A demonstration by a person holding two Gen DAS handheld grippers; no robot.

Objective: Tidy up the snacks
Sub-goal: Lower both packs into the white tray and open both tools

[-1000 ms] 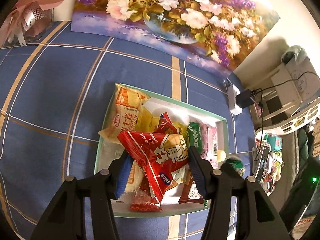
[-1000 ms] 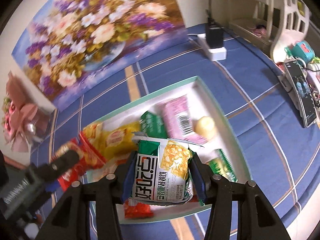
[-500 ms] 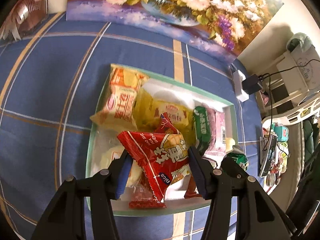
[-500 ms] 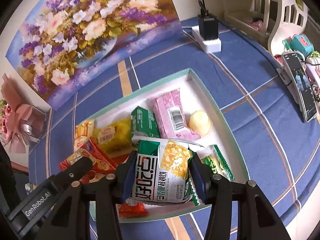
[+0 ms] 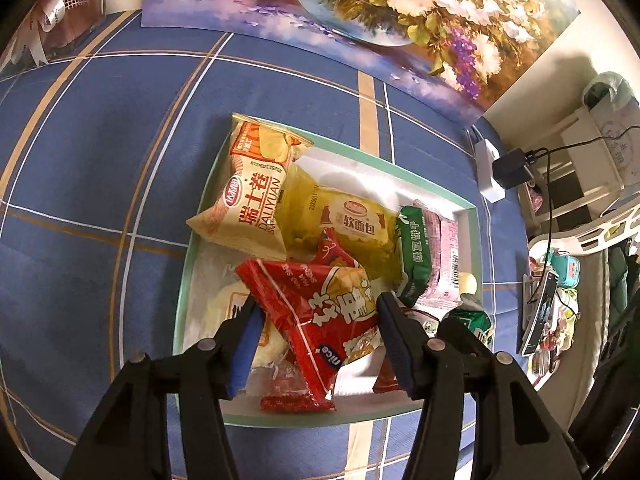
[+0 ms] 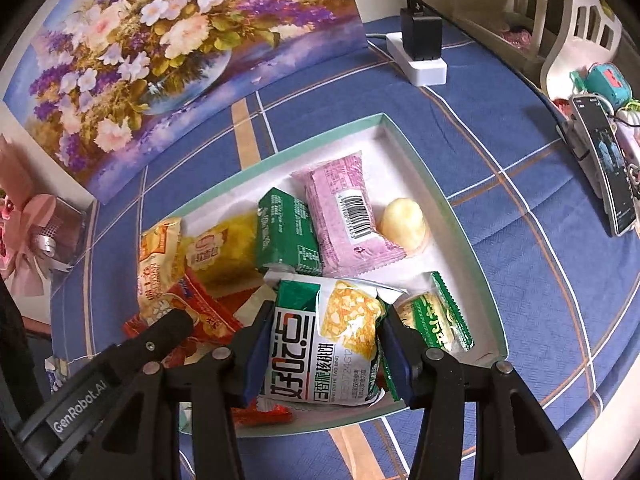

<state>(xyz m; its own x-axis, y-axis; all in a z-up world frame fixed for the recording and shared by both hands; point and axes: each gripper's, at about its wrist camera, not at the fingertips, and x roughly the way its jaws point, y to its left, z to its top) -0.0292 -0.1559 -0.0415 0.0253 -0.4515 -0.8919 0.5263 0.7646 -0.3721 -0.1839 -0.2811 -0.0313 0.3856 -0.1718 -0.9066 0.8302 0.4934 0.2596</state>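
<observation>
My left gripper is closed on a red snack packet, its two blue-padded fingers pressing the packet's sides and holding it over the near part of a shallow white tray with a pale green rim. My right gripper is clamped the same way on a green-and-white snack bag with a picture of yellow kernels on it, held above the tray's near edge — whether either packet touches the snacks beneath, I cannot tell.

The tray sits on a blue tablecloth crossed by white and tan lines. Inside it, from the left wrist view, an orange-and-cream roll packet leans over the far left rim, with a yellow bread packet just right of it. Further right lie a dark green packet and a pink packet with a barcode, side by side and touching. A small pale yellow jelly cup rests just right of the pink one. A green-edged biscuit packet lies near the tray's right near corner, beside my right gripper.

Beyond the tray a flower painting leans against the wall. A white power strip with a black charger lies at the far right — and a phone is propped well to the right.
</observation>
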